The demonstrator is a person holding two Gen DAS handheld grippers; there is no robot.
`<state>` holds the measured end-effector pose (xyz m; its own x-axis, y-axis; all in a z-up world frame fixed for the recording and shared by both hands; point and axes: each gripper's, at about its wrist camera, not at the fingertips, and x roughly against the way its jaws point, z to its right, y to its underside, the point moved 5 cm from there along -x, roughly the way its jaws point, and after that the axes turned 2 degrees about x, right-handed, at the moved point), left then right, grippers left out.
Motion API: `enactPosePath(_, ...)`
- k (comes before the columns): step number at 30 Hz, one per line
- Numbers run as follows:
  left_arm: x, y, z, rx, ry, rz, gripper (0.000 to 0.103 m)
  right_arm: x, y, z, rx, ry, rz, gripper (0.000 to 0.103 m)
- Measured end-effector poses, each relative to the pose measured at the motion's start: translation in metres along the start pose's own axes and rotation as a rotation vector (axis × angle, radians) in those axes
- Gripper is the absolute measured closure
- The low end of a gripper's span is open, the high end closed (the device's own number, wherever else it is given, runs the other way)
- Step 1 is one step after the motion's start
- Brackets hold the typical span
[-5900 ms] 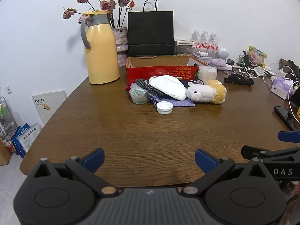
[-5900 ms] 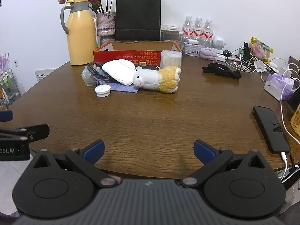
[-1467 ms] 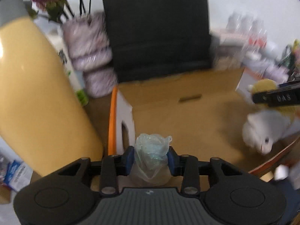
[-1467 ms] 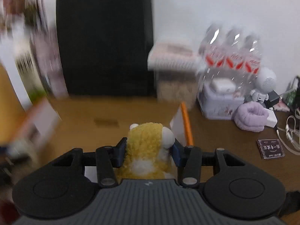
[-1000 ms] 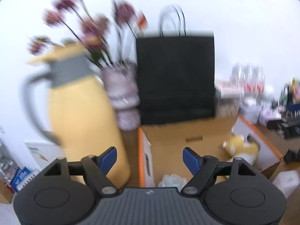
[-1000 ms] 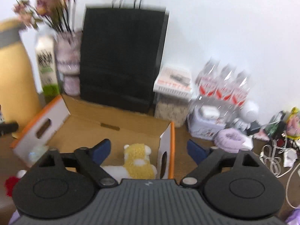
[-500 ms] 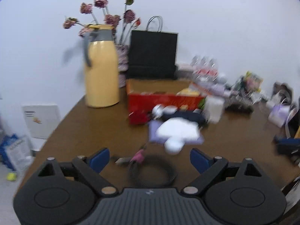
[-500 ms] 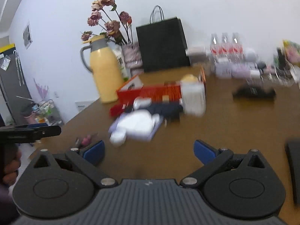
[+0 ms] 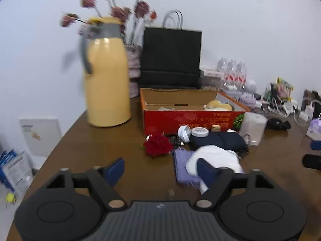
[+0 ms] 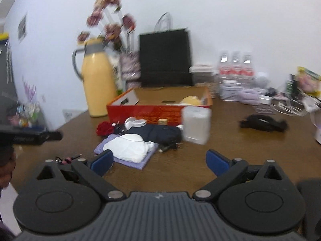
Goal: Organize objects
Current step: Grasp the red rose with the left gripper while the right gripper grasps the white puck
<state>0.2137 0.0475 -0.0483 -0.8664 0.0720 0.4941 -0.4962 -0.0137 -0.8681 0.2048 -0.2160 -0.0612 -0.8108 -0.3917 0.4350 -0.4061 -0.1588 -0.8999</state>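
Left gripper [image 9: 160,169] above the brown table [image 9: 100,146], jaws apart and closing with nothing between them, its right fingertip overlapping the white cloth [image 9: 212,158] in view, contact impossible to judge; right gripper [image 10: 160,160] likewise empty, jaws wide and closing over bare tabletop. Red box [image 9: 192,118] near the yellow jug [image 9: 107,88], in front of the black bag [image 9: 170,58], holding the plush toy [image 9: 217,106] at its right end. Lying loose in front of the box: red flower [image 9: 158,145], white cap [image 9: 184,133], dark bundle [image 9: 218,141], white cloth on a purple cloth [image 9: 183,166].
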Motion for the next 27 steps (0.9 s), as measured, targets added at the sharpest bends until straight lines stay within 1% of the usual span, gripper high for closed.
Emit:
enactPosePath(1,-0.02,-0.007,-0.002,-0.017,0.003,-0.012,0.031,-0.02,-0.006,-0.005,0.023,-0.016,-0.013,0.017)
enactPosePath(2,-0.038,-0.013,-0.004,-0.035,0.005,-0.022,0.031,-0.037,-0.012,-0.009,0.042,-0.04,-0.022,0.029)
enactPosePath(3,-0.057,-0.02,-0.005,-0.047,-0.004,-0.031,0.031,-0.055,-0.018,-0.012,0.055,-0.061,-0.033,0.035)
enactPosePath(4,-0.071,-0.024,-0.007,-0.052,-0.013,-0.034,0.031,-0.074,-0.025,-0.014,0.061,-0.075,-0.045,0.043)
enactPosePath(6,-0.1,-0.031,-0.009,-0.069,-0.017,-0.049,0.031,-0.111,-0.037,-0.02,0.08,-0.094,-0.051,0.044)
enactPosePath(8,-0.12,-0.033,-0.009,-0.083,0.022,-0.044,0.031,-0.147,-0.045,-0.025,0.103,-0.097,-0.081,0.044)
enactPosePath(10,-0.138,-0.029,-0.01,-0.085,0.031,-0.075,0.032,-0.181,-0.047,-0.03,0.128,-0.086,-0.109,0.044)
enactPosePath(12,-0.15,-0.026,-0.015,-0.047,0.051,-0.096,0.045,-0.205,-0.046,-0.032,0.136,-0.078,-0.135,0.044)
enactPosePath(13,-0.153,-0.023,-0.016,-0.029,0.071,-0.109,0.048,-0.216,-0.043,-0.032,0.129,-0.071,-0.156,0.046)
enactPosePath(14,-0.154,-0.022,-0.018,-0.008,0.087,-0.117,0.055,-0.223,-0.04,-0.031,0.126,-0.064,-0.168,0.056)
enactPosePath(15,-0.153,-0.021,-0.019,0.01,0.096,-0.117,0.065,-0.227,-0.038,-0.03,0.118,-0.067,-0.171,0.062)
enactPosePath(16,-0.15,-0.021,-0.019,0.009,0.102,-0.11,0.068,-0.225,-0.037,-0.029,0.1,-0.075,-0.158,0.063)
enactPosePath(17,-0.145,-0.022,-0.018,0.002,0.103,-0.097,0.077,-0.222,-0.037,-0.03,0.101,-0.075,-0.153,0.063)
enactPosePath(18,-0.139,-0.025,-0.017,-0.002,0.093,-0.081,0.082,-0.217,-0.038,-0.03,0.107,-0.079,-0.143,0.063)
enactPosePath(20,-0.116,-0.032,-0.017,0.009,0.085,-0.039,0.083,-0.189,-0.047,-0.033,0.144,-0.058,-0.066,0.063)
enactPosePath(22,-0.08,-0.037,-0.015,0.025,0.105,0.031,0.083,-0.149,-0.054,-0.031,0.185,-0.005,0.027,0.063)
enactPosePath(23,-0.063,-0.036,-0.014,0.03,0.105,0.052,0.083,-0.131,-0.053,-0.029,0.173,0.004,0.048,0.063)
enactPosePath(24,-0.046,-0.034,-0.012,0.034,0.097,0.063,0.083,-0.114,-0.05,-0.025,0.142,0.001,0.05,0.063)
enactPosePath(25,-0.031,-0.029,-0.01,0.047,0.086,0.06,0.084,-0.098,-0.041,-0.021,0.098,-0.023,0.031,0.063)
enactPosePath(26,-0.017,-0.024,-0.006,0.064,0.086,0.052,0.084,-0.087,-0.032,-0.018,0.065,-0.043,0.006,0.063)
enactPosePath(27,-0.006,-0.018,-0.002,0.079,0.106,0.047,0.084,-0.076,-0.02,-0.017,0.039,-0.054,-0.016,0.063)
